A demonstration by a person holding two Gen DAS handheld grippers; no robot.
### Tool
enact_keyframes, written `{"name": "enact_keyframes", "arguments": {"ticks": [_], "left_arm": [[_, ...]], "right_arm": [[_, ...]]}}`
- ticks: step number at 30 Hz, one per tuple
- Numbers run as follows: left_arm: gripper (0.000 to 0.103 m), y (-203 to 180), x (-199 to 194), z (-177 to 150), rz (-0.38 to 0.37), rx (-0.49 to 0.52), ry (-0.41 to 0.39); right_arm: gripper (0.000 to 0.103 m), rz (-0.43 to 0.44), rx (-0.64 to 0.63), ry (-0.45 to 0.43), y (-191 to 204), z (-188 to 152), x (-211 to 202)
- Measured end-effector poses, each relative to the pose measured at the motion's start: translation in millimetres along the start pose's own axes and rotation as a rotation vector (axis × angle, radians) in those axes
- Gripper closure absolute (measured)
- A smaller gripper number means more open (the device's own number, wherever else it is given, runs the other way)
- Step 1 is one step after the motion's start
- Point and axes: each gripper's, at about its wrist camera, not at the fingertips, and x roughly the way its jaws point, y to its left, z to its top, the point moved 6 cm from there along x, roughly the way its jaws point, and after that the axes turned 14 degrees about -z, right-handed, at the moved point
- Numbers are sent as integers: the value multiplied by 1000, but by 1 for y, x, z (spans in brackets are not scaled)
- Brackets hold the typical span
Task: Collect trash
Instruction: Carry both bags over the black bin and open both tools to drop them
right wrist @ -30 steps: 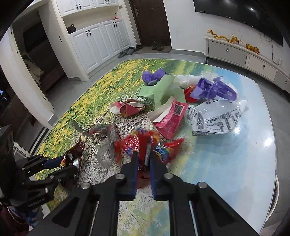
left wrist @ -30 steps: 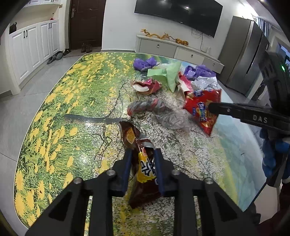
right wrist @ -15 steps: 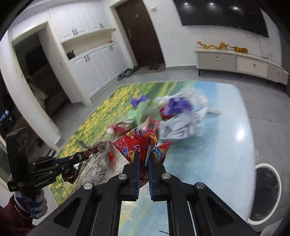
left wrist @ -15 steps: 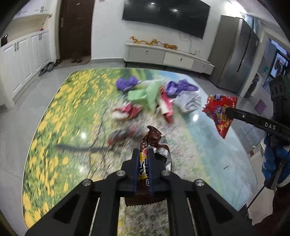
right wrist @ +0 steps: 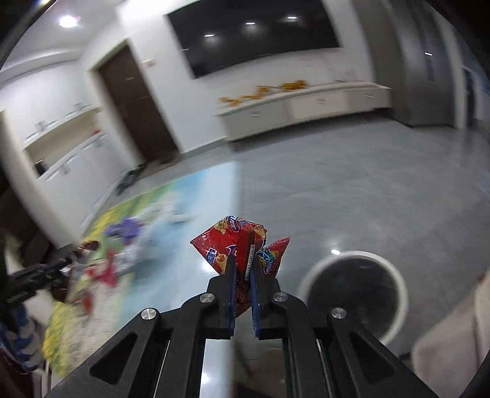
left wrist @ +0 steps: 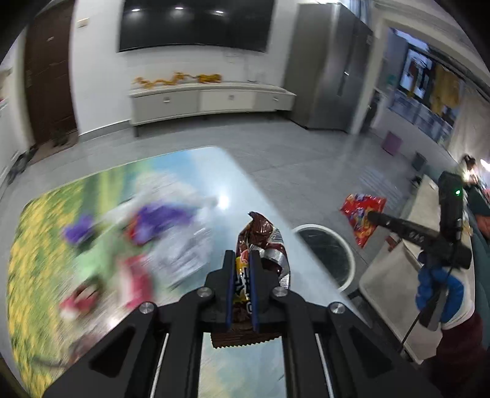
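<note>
My left gripper (left wrist: pixel 242 260) is shut on a brown snack wrapper (left wrist: pixel 260 242) with a yellow label and a silvery inside, held above the table's right edge. My right gripper (right wrist: pixel 243 263) is shut on a crumpled red snack bag (right wrist: pixel 235 245), which hangs over the floor. That red snack bag (left wrist: pixel 363 212) also shows in the left wrist view, held out past the table beyond a round white-rimmed bin (left wrist: pixel 324 251) with a black liner. The same bin (right wrist: pixel 355 290) lies below and right of the red bag. More wrappers (left wrist: pixel 159 220) lie blurred on the flower-print table (left wrist: pixel 39 260).
A person's blue-gloved hand (left wrist: pixel 438 287) grips the right tool. A low white cabinet (left wrist: pixel 208 101), a wall television (left wrist: pixel 196 23), a grey refrigerator (left wrist: pixel 330 67) and a dark door (left wrist: pixel 49 76) stand beyond the grey tiled floor (left wrist: pixel 306 165). A pale surface (left wrist: pixel 395 294) sits right of the bin.
Both grippers have swung right, away from the pile of wrappers, carrying their wrappers up off the table toward the bin. The left jaws went from slightly apart to tight on the brown wrapper.
</note>
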Motion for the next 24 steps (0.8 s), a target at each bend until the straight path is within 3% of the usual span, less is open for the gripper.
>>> {"name": "enact_keyframes", "arguments": {"ticks": [9,21,24], "left_arm": [[95,-60,132,46,-89,16,152],[93,-92,246,44,-119,-18,270],[92,-93,266,41,-157,-49,299]], "right_arm": [[95,-145,109,91,-94,-12,52],[92,-177,165,222,-134,-33,117],[91,-178,168,239,-140,-36,127]]}}
